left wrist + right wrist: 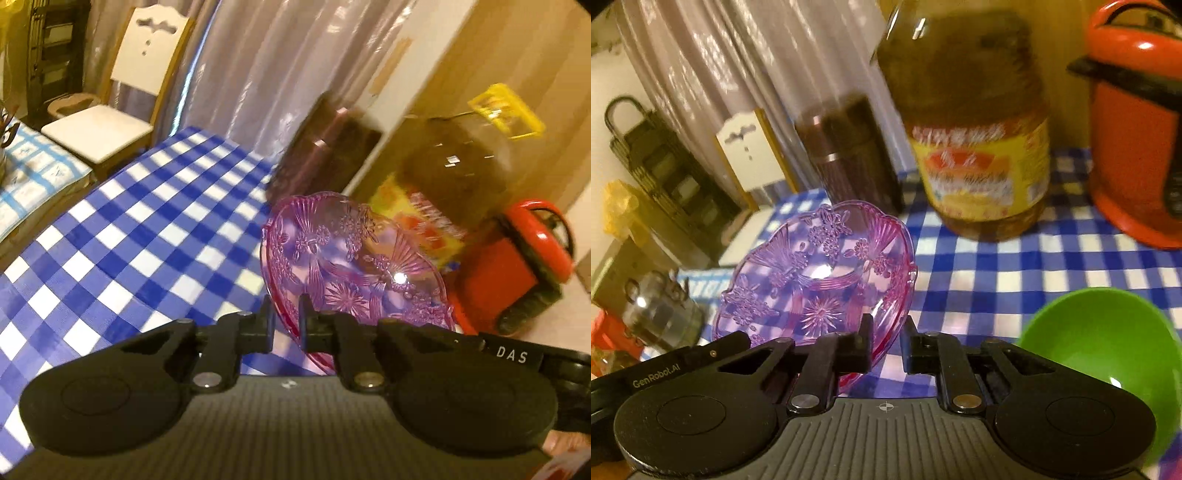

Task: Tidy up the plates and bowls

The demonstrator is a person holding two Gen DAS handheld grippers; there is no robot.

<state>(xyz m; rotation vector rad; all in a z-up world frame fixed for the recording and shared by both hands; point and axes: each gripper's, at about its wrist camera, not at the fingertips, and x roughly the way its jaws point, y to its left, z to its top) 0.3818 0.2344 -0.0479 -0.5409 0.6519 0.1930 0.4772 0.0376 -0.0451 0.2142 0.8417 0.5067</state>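
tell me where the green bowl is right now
The green bowl shows only in the right wrist view, at lower right on the checked tablecloth, right of the pink glass dish.

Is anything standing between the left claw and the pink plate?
Nothing visible does. The pink plate already has its rim inside the left claw; only the checked tablecloth shows behind it.
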